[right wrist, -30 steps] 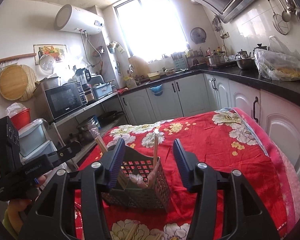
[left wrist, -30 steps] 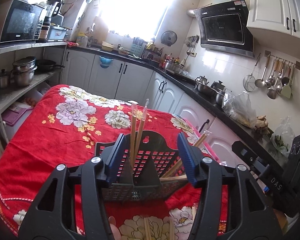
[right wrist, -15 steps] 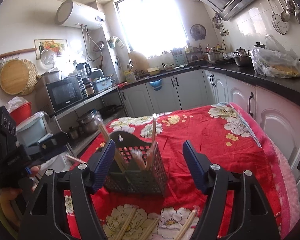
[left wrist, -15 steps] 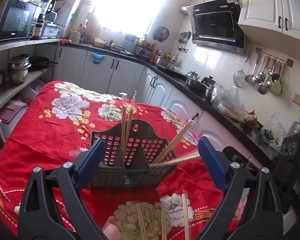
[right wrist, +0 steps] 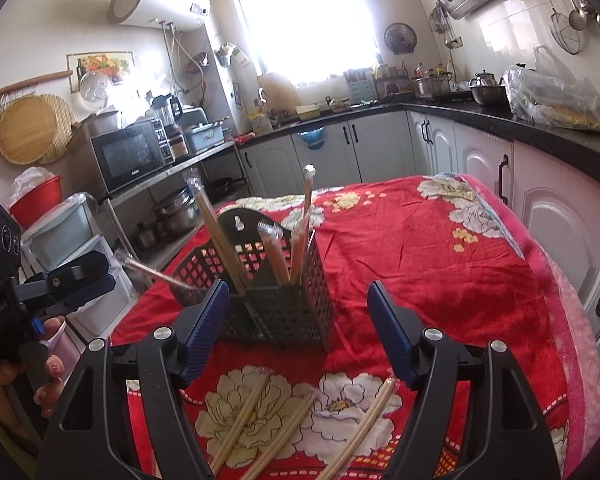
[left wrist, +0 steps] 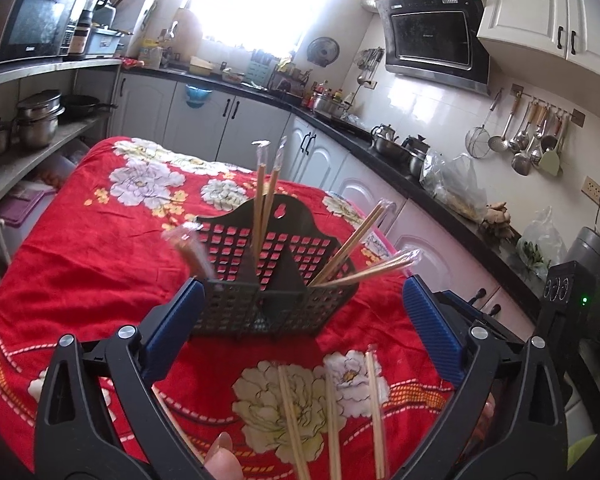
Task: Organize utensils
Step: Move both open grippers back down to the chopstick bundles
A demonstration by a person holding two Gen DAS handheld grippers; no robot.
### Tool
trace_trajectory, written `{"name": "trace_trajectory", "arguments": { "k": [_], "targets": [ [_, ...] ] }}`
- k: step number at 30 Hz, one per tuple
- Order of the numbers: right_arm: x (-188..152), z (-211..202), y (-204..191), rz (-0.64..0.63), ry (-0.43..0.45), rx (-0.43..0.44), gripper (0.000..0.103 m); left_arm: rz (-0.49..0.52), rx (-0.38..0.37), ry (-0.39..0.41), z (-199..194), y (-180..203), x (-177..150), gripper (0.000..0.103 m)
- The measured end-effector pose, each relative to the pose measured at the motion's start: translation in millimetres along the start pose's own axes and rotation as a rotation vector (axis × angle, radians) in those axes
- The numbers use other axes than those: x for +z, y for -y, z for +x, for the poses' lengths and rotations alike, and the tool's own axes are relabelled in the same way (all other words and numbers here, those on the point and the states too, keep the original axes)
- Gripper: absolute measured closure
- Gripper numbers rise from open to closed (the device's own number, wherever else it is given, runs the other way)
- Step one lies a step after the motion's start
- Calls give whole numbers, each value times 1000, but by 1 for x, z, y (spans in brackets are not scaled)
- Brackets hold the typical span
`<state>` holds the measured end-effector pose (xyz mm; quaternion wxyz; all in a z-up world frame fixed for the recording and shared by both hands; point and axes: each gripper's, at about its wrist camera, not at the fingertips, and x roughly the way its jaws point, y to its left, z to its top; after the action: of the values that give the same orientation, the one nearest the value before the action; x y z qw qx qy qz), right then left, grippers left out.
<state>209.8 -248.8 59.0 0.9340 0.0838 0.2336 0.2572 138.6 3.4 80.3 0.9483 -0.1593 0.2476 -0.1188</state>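
Our left gripper [left wrist: 300, 332] hangs wide open and empty, the dark slotted caddy [left wrist: 276, 280] just beyond its fingertips on the red floral tablecloth [left wrist: 84, 256]. Wrapped chopsticks [left wrist: 266, 192] already stand in its compartments, likely sorted. Three loose pairs [left wrist: 328, 408] lie near the table's front edge, below the jaws. Our right gripper [right wrist: 298, 332], equally open, holds nothing, with the caddy just ahead.

- A table with a red flower cloth [left wrist: 80, 264] [right wrist: 440, 264].
- A dark basket [left wrist: 268, 304] [right wrist: 284, 304] stands on it.
- Three wrapped chopstick pairs [left wrist: 332, 412] [right wrist: 268, 424] lie near the basket.
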Motion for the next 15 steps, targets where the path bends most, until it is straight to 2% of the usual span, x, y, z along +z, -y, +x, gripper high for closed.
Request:
{"name": "trace_trajectory", "arguments": {
  "k": [15],
  "targets": [
    [-27, 18, -12, -46, -130, 10, 34, -82, 118, -96, 1, -51, -39, 11]
  ]
}}
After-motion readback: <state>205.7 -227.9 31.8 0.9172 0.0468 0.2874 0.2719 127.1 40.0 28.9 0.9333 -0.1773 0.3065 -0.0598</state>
